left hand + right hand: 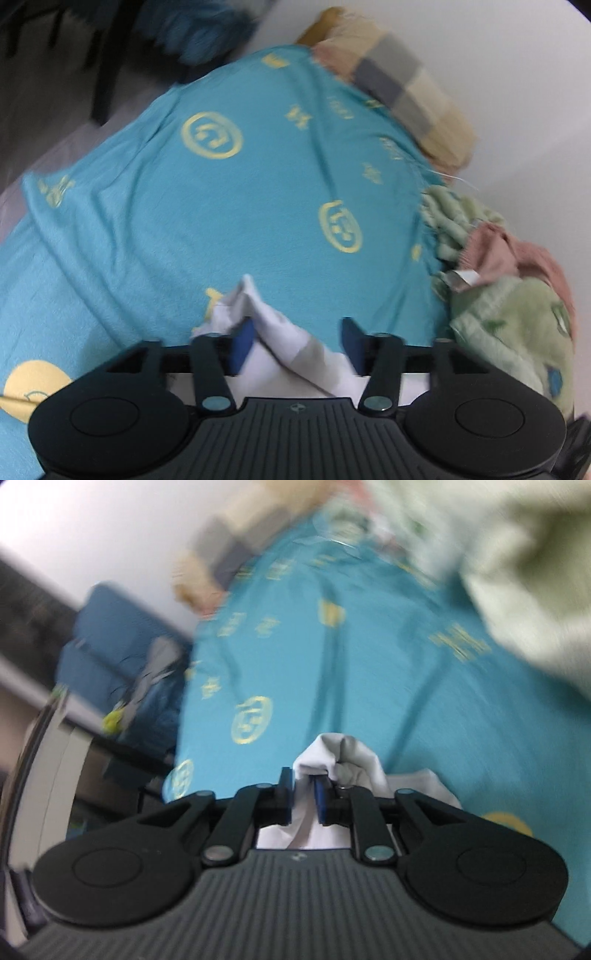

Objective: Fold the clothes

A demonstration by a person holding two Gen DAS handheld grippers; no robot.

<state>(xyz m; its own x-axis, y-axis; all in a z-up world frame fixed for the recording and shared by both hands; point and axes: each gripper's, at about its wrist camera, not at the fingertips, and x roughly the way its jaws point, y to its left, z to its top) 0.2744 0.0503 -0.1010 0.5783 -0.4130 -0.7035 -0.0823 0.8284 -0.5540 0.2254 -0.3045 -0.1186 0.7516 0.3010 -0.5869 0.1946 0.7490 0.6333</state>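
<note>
Two grippers, left (298, 345) and right (303, 796), white garment (332, 755) between each one's fingers

Soft, even indoor light, no hard shadows or glare, both views bowed by fisheye — edges curve and darken toward the corners, left view mildly smeared, right view heavily motion-blurred, worst from 12 to 3 o'clock, pale green blanket (524, 565) a featureless blur.
</note>
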